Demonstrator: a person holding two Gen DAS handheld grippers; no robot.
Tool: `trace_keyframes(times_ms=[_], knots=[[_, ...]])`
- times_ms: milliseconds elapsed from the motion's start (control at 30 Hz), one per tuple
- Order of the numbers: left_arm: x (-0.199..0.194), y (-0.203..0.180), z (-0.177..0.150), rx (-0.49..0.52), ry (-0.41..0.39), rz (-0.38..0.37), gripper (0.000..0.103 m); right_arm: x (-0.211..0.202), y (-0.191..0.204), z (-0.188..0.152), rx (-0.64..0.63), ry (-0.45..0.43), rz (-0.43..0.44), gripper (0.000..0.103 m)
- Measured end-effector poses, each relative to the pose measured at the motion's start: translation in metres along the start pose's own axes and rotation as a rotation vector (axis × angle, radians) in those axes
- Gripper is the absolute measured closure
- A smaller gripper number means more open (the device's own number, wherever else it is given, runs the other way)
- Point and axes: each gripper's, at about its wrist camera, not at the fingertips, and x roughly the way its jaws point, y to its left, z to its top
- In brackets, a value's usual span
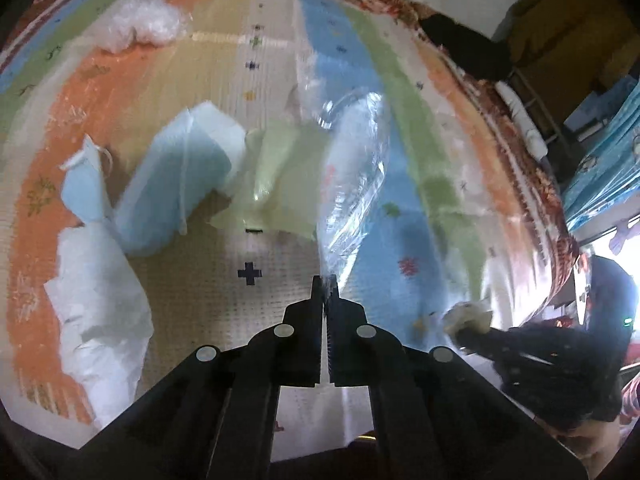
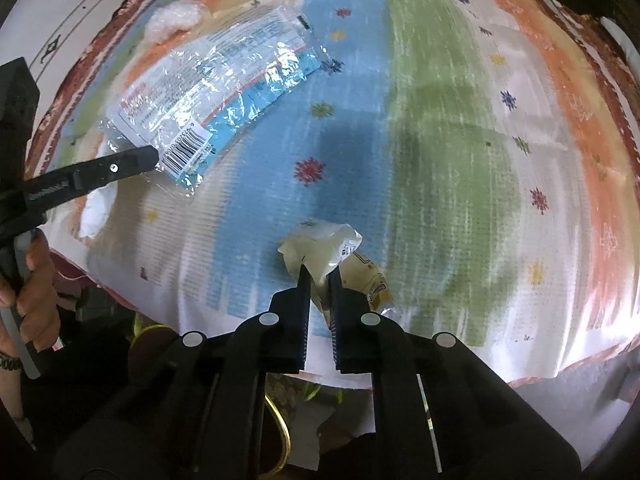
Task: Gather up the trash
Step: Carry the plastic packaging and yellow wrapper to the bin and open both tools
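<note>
my left gripper point(image 1: 325, 284) is clamped on the near edge of a clear plastic wrapper point(image 1: 352, 168) with blue print and a barcode; its jaws meet with only the film between them, and the wrapper stretches away from the tips, lifted off the striped cloth point(image 1: 400, 216) that covers the worktop. just beyond the tips and to their left lies a pale yellow sheet point(image 1: 280, 184), and further left sit a folded light blue tissue pack point(image 1: 176, 184), a smaller blue packet point(image 1: 86, 192) and crumpled white paper point(image 1: 100, 320). far ahead on the left is a ball of clear crinkled plastic point(image 1: 144, 26).

my right gripper point(image 2: 320, 274) is closed on a crumpled cream-coloured packet point(image 2: 320, 244), the pads pressing its near end; part of it with yellow print point(image 2: 374, 280) shows just right of the tips. well off to the left of this gripper i see the other gripper's finger point(image 2: 120, 168) pinching the wrapper's barcode corner, with my hand point(image 2: 34, 280) on its handle at the frame edge.
</note>
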Motion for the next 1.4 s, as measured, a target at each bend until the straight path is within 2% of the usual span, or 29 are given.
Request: trace_keyframes(times_ms=[100, 167, 267, 500, 767, 1033, 1400], knots=[[-0.020, -0.008, 0.005, 0.001, -0.035, 0.024, 0.102, -0.009, 0.003, 0.000, -0.003, -0.031, 0.034, 0.095], [-0.036, -0.019, 0.006, 0.033, -0.063, 0.104, 0.102, -0.017, 0.003, 0.000, -0.005, -0.051, 0.054, 0.095], [-0.061, -0.026, 0.005, 0.029, -0.087, 0.077, 0.102, -0.023, 0.007, 0.002, -0.011, -0.073, 0.056, 0.095], [-0.098, -0.045, -0.010, 0.068, -0.116, 0.085, 0.102, -0.038, 0.010, 0.003, 0.016, -0.141, 0.073, 0.095], [-0.131, -0.065, -0.043, 0.129, -0.151, 0.042, 0.102, -0.061, 0.013, -0.006, 0.041, -0.222, 0.079, 0.095], [-0.154, -0.071, -0.079, 0.164, -0.173, 0.011, 0.102, -0.091, 0.024, -0.026, 0.001, -0.307, 0.020, 0.095], [-0.178, -0.071, -0.120, 0.183, -0.199, -0.040, 0.102, -0.118, 0.041, -0.067, -0.007, -0.413, 0.031, 0.095]])
